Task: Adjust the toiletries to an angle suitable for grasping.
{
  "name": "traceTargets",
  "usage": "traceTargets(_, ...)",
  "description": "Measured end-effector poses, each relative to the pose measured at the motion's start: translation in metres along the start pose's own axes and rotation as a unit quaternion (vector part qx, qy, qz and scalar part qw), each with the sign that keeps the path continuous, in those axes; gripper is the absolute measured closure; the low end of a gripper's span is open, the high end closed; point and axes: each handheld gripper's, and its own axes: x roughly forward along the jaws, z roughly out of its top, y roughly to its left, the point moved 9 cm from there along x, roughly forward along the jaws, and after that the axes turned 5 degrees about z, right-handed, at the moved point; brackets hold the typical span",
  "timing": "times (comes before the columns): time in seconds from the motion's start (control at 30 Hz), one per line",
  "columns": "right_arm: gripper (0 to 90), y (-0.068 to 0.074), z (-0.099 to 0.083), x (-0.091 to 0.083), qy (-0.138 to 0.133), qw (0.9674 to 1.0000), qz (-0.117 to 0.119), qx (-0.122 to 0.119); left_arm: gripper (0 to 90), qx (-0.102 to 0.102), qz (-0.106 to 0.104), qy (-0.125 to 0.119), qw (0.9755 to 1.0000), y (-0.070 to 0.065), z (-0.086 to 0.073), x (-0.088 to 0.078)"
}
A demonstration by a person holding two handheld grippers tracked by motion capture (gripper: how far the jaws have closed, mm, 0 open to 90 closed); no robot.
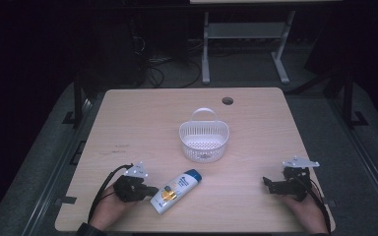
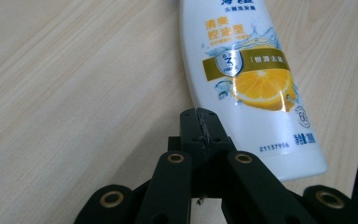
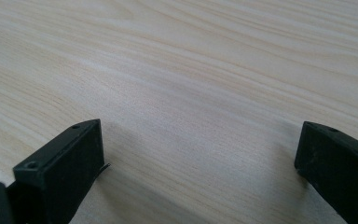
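A white shampoo bottle (image 1: 175, 191) with a blue cap and an orange-fruit label lies flat on the wooden table (image 1: 152, 118) near the front edge, cap pointing toward the basket. My left gripper (image 1: 152, 190) rests just left of the bottle's base, jaws shut with nothing between them. In the left gripper view the closed tips (image 2: 200, 122) sit beside the bottle (image 2: 249, 84) and almost touch its side. My right gripper (image 1: 267, 183) rests at the front right, jaws spread wide over bare wood (image 3: 200, 154). A white slotted basket (image 1: 204, 137) with a handle stands at mid-table.
A round cable hole (image 1: 227, 101) sits near the table's far edge. Beyond the table stands a white desk frame (image 1: 246, 39) on a dark floor with cables.
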Motion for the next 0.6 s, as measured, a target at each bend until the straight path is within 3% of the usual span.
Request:
traceTargets(0.37,0.8,0.000,0.000,0.000,0.000,1.0000,0.000,0.000,89.9,0.011,-0.003,0.007,0.9999,-0.005,0.000,0.003)
traceTargets(0.5,0.7,0.000,0.000,0.000,0.000,1.0000,0.000,0.000,83.8,-0.001,0.007,0.004,1.0000,0.003,-0.001,0.001)
traceTargets(0.6,0.7,0.000,0.000,0.000,0.000,1.0000,0.000,0.000,73.1,-0.011,0.013,-0.002,0.9999,0.006,0.000,0.000)
